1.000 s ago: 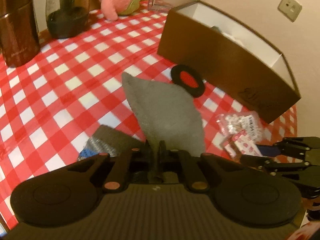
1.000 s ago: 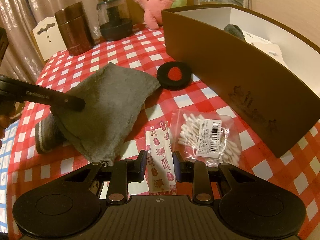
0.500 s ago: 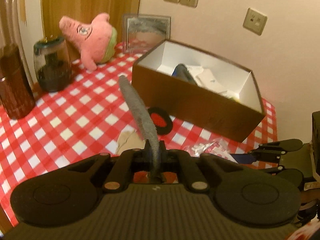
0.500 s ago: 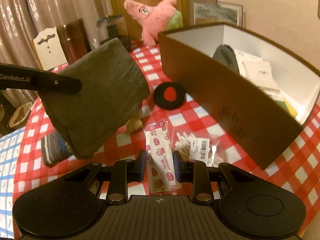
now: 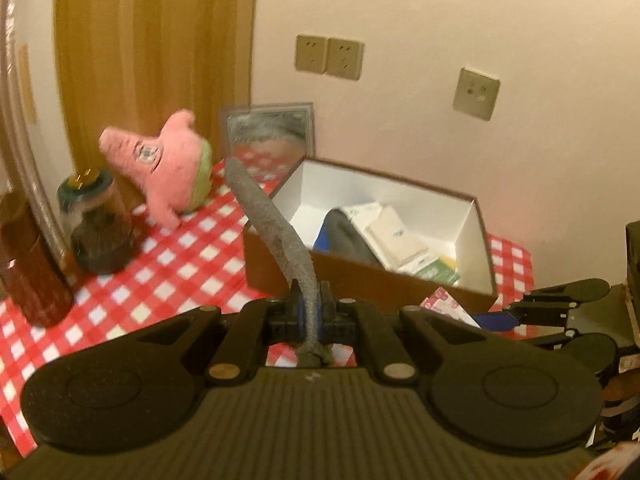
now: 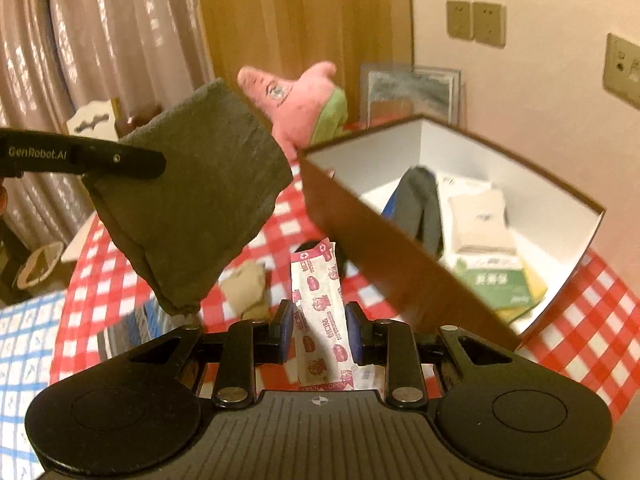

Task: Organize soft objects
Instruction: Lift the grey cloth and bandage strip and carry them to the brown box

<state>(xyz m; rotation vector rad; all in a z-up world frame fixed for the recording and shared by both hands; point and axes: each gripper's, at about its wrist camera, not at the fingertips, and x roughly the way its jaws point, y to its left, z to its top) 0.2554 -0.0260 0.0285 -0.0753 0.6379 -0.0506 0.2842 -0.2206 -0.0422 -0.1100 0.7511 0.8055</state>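
Note:
My left gripper (image 5: 308, 300) is shut on the edge of a grey cloth (image 5: 272, 224), which stands up edge-on ahead of it. From the right wrist view the same grey cloth (image 6: 192, 208) hangs folded in the air from the left gripper (image 6: 156, 164), left of the open brown box (image 6: 400, 264). My right gripper (image 6: 316, 320) is shut on a pink-and-white bandage packet (image 6: 320, 280), held above the red checked table. The right gripper (image 5: 560, 304) shows at the right edge of the left wrist view. A pink plush toy (image 5: 172, 168) sits behind the box.
The brown box (image 5: 360, 276) holds a dark garment and paper packets. A small beige soft lump (image 6: 248, 284) and a striped grey sock (image 6: 128, 320) lie on the table under the cloth. A dark jar (image 5: 100, 232), a brown canister (image 5: 32, 280) and a picture frame (image 5: 272, 132) stand at the back.
Both grippers have risen. The grey cloth came off the table and now hangs in the air. The bandage packet rose with the right gripper, leaving the cotton swab bag below.

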